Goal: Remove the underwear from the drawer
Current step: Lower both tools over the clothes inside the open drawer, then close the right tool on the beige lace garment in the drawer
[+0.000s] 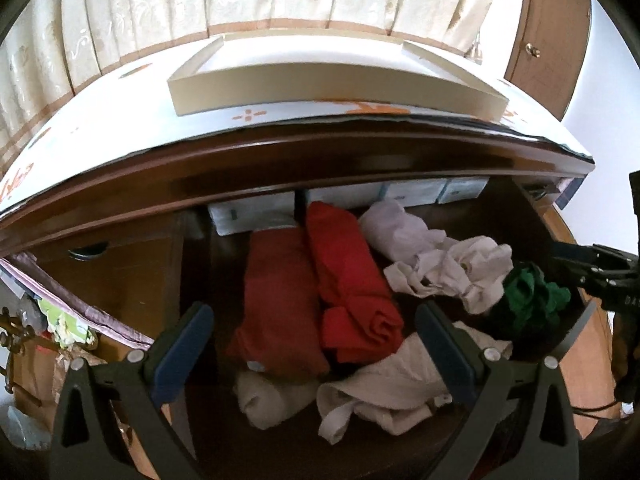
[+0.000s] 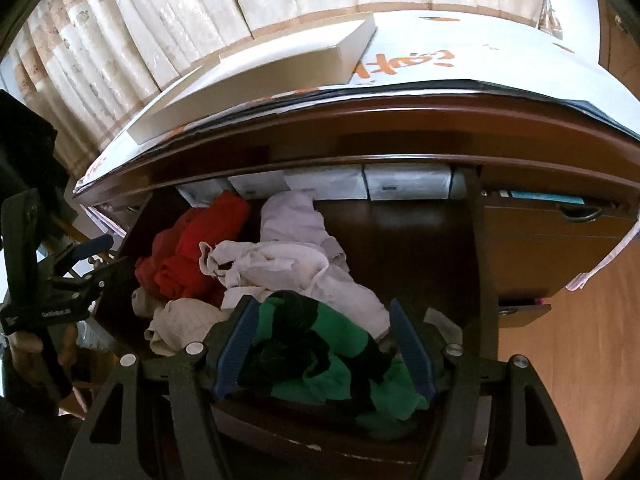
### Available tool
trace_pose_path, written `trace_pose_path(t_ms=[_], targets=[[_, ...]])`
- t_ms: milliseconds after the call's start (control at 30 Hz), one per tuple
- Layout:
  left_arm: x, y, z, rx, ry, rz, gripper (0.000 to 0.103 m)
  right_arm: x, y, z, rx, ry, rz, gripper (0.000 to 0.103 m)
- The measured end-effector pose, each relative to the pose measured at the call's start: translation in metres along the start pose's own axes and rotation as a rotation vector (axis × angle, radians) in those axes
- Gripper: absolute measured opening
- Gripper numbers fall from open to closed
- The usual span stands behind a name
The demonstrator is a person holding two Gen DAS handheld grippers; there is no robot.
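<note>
A dark wooden drawer (image 2: 404, 240) stands pulled out, with a heap of clothes in it. My right gripper (image 2: 322, 304) is shut on a bunched green and black underwear (image 2: 320, 344), which fills the gap between the blue pads and hangs over the drawer's front edge. The left wrist view shows the same underwear (image 1: 532, 296) at the right gripper's (image 1: 588, 268) tips. My left gripper (image 1: 312, 308) hangs open above two red folded garments (image 1: 352, 280) and crumpled white ones (image 1: 396, 380), gripping nothing. It also appears at the left edge of the right wrist view, as the left gripper (image 2: 108, 254).
White boxes (image 2: 404, 186) line the drawer's back under the dresser top. A shallow cream tray (image 1: 320, 88) lies on the dresser's white cover, curtains behind. A lower drawer (image 1: 68, 332) at the left holds clutter. Wooden floor (image 2: 580, 380) lies to the right.
</note>
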State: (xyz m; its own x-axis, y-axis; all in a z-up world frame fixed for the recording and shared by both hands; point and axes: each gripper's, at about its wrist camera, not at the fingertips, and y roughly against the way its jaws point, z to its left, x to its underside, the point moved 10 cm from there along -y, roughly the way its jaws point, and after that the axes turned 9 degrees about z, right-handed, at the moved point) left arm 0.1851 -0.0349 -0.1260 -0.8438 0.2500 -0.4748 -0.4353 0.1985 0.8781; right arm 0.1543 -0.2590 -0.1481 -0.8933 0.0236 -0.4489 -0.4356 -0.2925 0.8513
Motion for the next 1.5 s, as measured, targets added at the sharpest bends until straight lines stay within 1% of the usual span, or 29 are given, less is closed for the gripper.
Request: trace_pose_path(t_ms=[100,200,300,433,600,667,733,867,1033,1233,1333,1433,1500], targets=[[-0.001,-0.008,-0.001,-0.016,-0.006,0.026,0.103,-0.003,-0.006,0.006,0.001,0.019,0.002,0.07],[-0.001,-0.01,-0.002,-0.031,-0.026,0.028,0.103,-0.003,-0.016,0.01,0.015,0.035,0.026,0.07],[0.0,-0.016,-0.001,-0.053,-0.038,0.052,0.103,0.001,-0.02,0.011,0.004,0.031,0.052,0.07],[0.002,-0.023,0.001,-0.083,-0.048,0.076,0.103,0.004,-0.019,0.009,0.005,0.017,0.059,0.07],[-0.002,-0.025,0.001,-0.133,-0.067,0.072,0.103,0.013,-0.028,0.011,-0.006,0.013,0.088,0.07],[-0.005,-0.024,0.0,-0.141,-0.075,0.063,0.103,0.012,-0.027,0.012,-0.008,0.013,0.08,0.07],[-0.007,-0.023,0.001,-0.15,-0.077,0.059,0.103,0.005,-0.021,0.014,-0.006,0.021,0.053,0.07],[-0.007,-0.023,0.003,-0.153,-0.066,0.065,0.103,-0.012,-0.013,0.024,-0.012,0.062,0.007,0.07],[-0.008,-0.023,0.006,-0.171,-0.063,0.071,0.103,-0.016,-0.026,0.038,0.03,0.172,0.029,0.07],[-0.012,-0.027,0.007,-0.167,-0.059,0.078,0.103,-0.023,-0.034,0.043,0.0,0.155,0.037,0.07],[-0.014,-0.029,0.007,-0.166,-0.064,0.079,0.103,-0.025,-0.039,0.043,0.006,0.16,0.052,0.07],[-0.014,-0.031,0.008,-0.165,-0.066,0.087,0.103,-0.026,-0.046,0.044,-0.003,0.165,0.08,0.07],[-0.013,-0.032,0.012,-0.175,-0.069,0.09,0.103,-0.025,-0.052,0.043,0.011,0.179,0.102,0.07]])
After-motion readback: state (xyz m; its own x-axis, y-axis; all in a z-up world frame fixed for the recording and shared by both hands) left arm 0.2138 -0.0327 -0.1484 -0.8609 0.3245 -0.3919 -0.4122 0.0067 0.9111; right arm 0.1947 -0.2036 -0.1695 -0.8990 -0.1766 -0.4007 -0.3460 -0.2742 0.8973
